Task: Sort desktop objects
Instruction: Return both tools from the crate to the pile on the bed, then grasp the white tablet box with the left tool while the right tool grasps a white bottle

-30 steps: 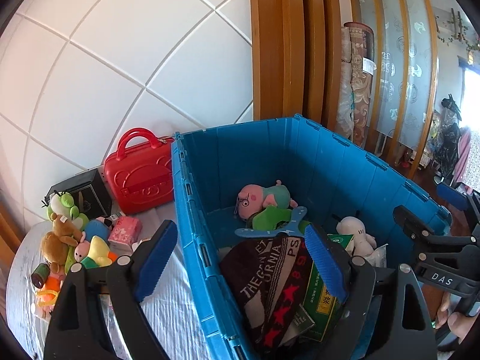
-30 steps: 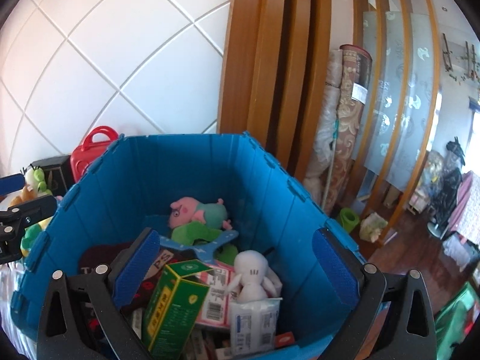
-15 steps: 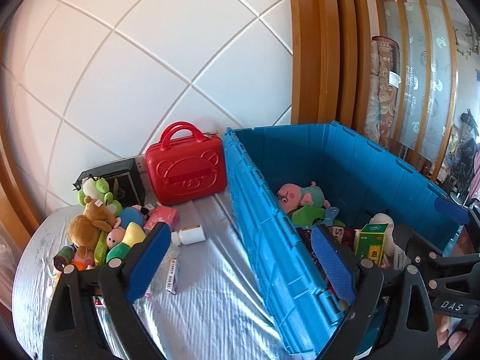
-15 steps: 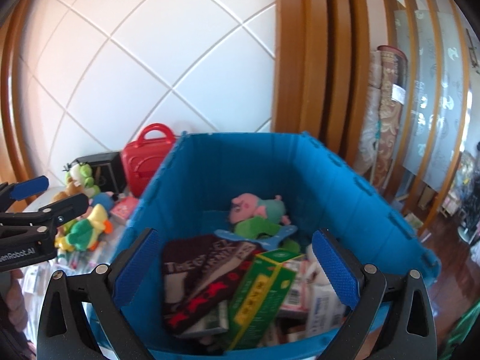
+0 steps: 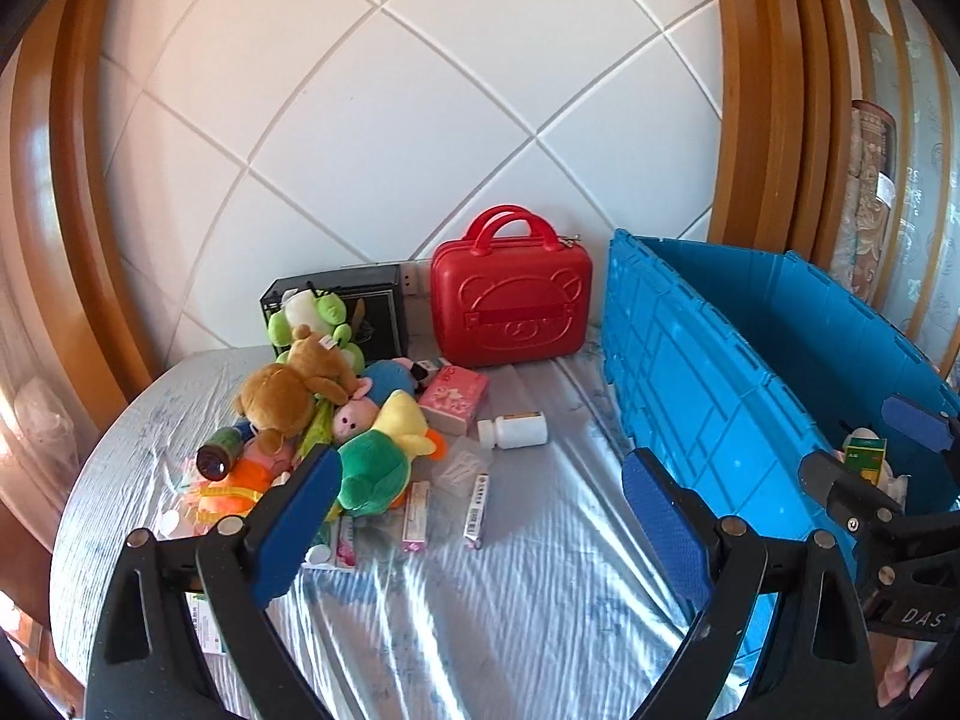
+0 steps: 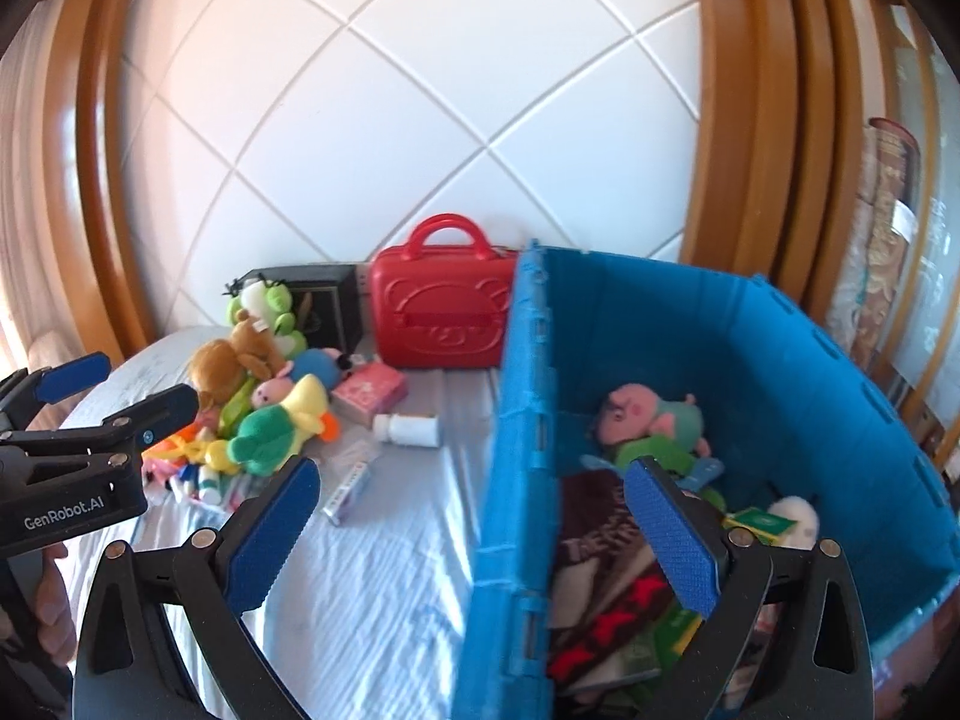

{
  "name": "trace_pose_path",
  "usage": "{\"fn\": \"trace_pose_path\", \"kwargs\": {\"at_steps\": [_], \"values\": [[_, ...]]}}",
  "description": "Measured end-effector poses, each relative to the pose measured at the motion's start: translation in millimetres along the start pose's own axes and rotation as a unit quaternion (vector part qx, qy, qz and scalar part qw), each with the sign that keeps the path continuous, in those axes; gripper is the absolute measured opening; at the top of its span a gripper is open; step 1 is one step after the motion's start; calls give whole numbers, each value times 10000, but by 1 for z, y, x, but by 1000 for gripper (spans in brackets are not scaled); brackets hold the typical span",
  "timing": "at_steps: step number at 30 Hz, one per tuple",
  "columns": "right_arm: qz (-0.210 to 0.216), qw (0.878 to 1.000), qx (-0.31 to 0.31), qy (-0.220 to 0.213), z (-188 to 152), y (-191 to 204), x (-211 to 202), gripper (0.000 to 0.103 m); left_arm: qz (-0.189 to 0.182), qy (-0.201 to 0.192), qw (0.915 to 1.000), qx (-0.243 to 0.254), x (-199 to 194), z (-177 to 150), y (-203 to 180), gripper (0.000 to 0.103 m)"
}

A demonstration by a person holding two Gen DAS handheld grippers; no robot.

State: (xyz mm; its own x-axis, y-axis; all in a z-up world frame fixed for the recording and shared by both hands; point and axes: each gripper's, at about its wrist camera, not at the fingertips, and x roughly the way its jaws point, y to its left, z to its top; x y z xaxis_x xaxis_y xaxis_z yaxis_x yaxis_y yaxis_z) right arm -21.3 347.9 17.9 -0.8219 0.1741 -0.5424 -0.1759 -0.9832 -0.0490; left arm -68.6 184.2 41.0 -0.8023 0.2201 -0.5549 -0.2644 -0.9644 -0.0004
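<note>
Lying in a loose heap on the silvery table cover [image 5: 528,588], the things to be sorted gather at the left: a brown plush bear [image 5: 288,387], a green and yellow plush duck [image 5: 384,456], a small pink plush [image 5: 353,417], a green frog plush [image 5: 312,318] leaning on a black box [image 5: 366,300], a pink carton [image 5: 453,393], a white pill bottle [image 5: 515,429] on its side, a dark bottle [image 5: 217,456] and several flat packets [image 5: 477,510] spread toward the near edge. Just right of the heap stands a red case [image 5: 510,306] with a bear face pressed into it, upright against the white tiled wall [image 5: 390,120]. Beside it the blue crate [image 6: 798,354] takes the right side of the table; inside lie a pink and green pig plush [image 6: 651,414], a dark printed cloth [image 6: 606,564], a green box [image 6: 759,519] and a white plush [image 6: 795,513]. The left gripper [image 5: 480,516] hangs above the table before the packets, its blue-padded jaws spread wide with nothing between them. The right gripper [image 6: 474,534] hovers over the crate's near left wall, its jaws likewise wide apart and empty, one finger over the table and the other over the crate's contents. Wooden frames [image 5: 762,90] flank the wall.
</note>
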Motion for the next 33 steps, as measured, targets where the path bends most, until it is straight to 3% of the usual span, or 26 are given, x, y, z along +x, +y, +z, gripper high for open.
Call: {"fn": "trace_pose_path", "kwargs": {"at_steps": [17, 33], "values": [[637, 9958, -252, 607, -13, 107, 74, 103, 556, 662, 9949, -520, 33, -48, 108, 96], [872, 9838, -461, 1497, -50, 172, 156, 103, 941, 1432, 9791, -1097, 81, -106, 199, 96]]}}
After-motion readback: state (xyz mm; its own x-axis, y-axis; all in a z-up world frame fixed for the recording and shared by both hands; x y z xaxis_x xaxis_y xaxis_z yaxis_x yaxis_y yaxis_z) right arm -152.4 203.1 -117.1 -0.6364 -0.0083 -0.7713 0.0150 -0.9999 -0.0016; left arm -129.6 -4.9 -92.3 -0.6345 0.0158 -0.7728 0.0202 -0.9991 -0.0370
